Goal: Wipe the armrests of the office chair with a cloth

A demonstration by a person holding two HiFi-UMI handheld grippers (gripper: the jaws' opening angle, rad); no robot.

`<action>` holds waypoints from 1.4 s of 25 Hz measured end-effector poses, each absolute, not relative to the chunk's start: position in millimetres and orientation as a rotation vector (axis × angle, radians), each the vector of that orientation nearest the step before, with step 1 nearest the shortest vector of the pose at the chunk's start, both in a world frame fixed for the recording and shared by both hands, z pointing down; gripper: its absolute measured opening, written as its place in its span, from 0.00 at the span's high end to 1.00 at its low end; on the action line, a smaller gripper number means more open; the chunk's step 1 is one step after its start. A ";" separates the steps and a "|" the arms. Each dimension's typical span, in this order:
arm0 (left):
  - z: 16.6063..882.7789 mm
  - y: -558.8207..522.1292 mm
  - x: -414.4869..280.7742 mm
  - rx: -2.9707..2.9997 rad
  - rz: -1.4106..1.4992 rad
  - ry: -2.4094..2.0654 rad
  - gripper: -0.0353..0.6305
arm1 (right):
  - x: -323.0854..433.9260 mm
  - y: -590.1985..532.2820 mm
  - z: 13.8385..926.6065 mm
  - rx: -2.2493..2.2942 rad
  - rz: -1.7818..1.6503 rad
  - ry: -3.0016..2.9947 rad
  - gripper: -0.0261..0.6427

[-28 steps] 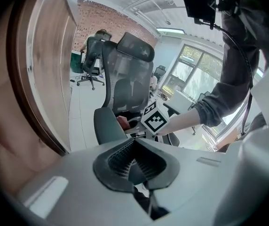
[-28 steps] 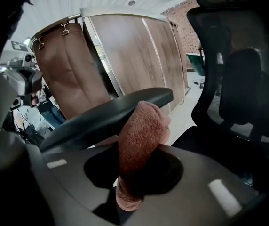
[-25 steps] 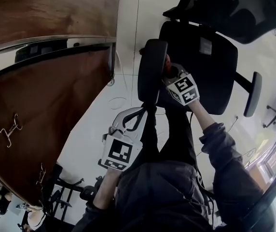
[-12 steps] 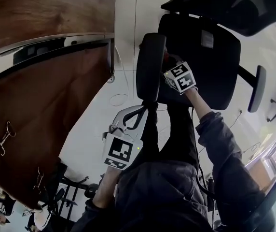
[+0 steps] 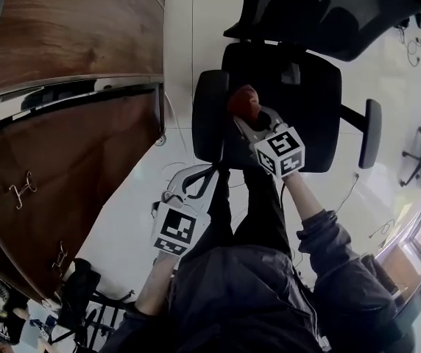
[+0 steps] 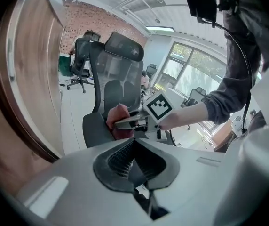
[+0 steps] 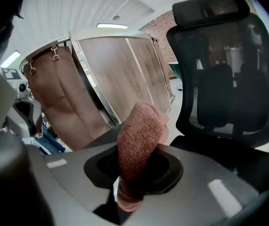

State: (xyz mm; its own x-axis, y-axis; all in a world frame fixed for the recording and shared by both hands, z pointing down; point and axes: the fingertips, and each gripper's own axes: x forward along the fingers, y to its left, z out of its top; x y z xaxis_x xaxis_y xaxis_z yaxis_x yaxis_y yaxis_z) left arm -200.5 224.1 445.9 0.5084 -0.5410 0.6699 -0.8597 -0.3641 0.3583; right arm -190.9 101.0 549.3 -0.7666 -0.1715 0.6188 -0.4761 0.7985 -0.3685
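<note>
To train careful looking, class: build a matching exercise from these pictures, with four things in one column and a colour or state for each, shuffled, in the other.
1 cloth
2 left gripper
3 chair
4 panel

A black
B shut, empty
C brown wood
D held by right gripper

Pairs: 1-D, 2-B, 3-A, 4-C

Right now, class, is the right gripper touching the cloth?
Touching. The right gripper view shows the right gripper with its jaws shut on the cloth.
</note>
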 end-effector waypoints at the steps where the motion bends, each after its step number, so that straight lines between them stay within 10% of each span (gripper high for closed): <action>1: 444.9 224.7 -199.4 2.061 0.588 -1.140 0.92 | -191.1 101.2 533.8 0.475 0.686 -2.437 0.83; 35: 253.8 170.1 -94.0 2.351 0.713 -1.181 0.92 | -2.7 101.3 233.8 0.695 0.344 -2.627 0.83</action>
State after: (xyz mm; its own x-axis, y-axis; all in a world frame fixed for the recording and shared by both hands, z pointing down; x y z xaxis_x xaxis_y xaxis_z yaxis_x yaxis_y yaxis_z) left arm -94.0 170.1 253.8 0.5098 -0.6098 0.6068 -0.8209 -0.5558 0.1312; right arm -2.7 101.3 233.8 -0.7965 -0.4182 0.4368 -0.5166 0.8460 -0.1320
